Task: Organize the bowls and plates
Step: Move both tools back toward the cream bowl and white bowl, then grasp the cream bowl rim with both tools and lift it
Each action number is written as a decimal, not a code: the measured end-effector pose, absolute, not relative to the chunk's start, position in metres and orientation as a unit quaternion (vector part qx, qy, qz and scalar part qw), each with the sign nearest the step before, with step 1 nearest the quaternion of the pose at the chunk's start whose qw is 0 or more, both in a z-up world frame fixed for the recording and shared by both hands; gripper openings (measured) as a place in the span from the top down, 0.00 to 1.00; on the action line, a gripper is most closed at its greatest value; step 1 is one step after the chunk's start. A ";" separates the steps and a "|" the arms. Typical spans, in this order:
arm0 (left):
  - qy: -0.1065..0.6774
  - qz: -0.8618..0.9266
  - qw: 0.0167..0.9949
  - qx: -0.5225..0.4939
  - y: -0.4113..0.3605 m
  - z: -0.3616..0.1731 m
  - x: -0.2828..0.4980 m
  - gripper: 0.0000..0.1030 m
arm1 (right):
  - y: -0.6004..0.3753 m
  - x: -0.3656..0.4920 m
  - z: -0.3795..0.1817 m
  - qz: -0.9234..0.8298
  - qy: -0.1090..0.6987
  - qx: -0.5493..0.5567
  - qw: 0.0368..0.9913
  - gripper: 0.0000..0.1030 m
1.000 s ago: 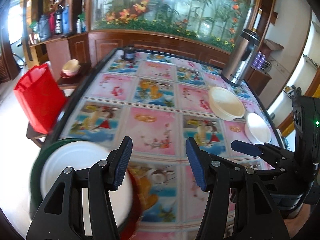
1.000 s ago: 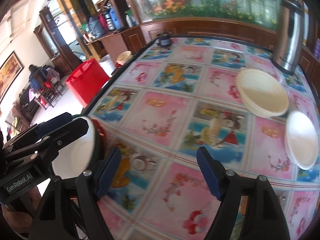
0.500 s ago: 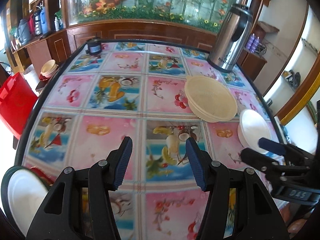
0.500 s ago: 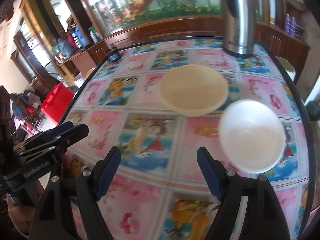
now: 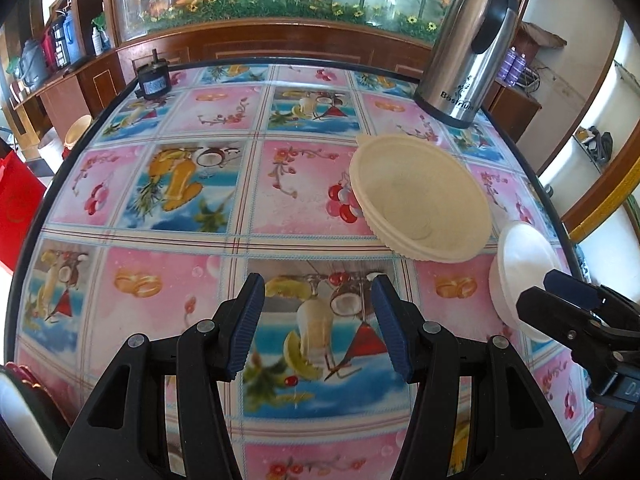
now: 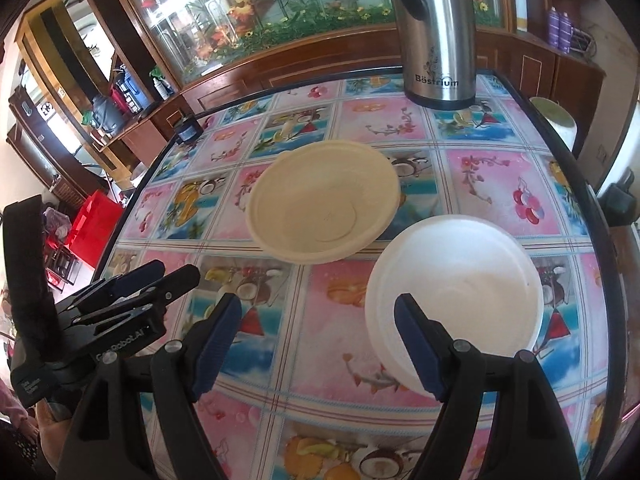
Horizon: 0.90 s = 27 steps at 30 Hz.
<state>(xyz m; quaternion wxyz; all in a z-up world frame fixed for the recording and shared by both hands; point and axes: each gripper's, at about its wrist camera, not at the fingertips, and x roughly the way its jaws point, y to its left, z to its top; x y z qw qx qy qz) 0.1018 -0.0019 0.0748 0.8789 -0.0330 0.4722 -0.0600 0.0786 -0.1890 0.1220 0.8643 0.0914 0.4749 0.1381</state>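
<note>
A cream bowl sits on the patterned table; it also shows in the right wrist view. A white bowl sits to its right near the table's edge, also in the left wrist view. My right gripper is open and empty, its right finger over the white bowl's near left rim. My left gripper is open and empty over the table's front middle. A stack of plates, white on green on red, shows at the far left corner.
A steel thermos stands at the back right of the table. A small black device sits at the back left. A red bag stands on the floor left of the table. A wooden cabinet with a planted glass case runs behind.
Both grippers have swung right, away from the plate stack, toward the cream and white bowls. The right gripper has closed in on the white bowl. Both stay open.
</note>
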 end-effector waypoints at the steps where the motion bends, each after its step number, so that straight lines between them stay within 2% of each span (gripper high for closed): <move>1: 0.473 -0.059 0.878 -0.032 -0.003 0.073 0.104 0.46 | -0.190 0.081 0.121 0.138 0.476 0.092 0.864 0.23; 27: 0.500 -0.048 0.863 -0.059 -0.020 0.065 0.179 0.46 | -0.222 0.158 0.116 0.124 0.485 0.106 0.859 0.23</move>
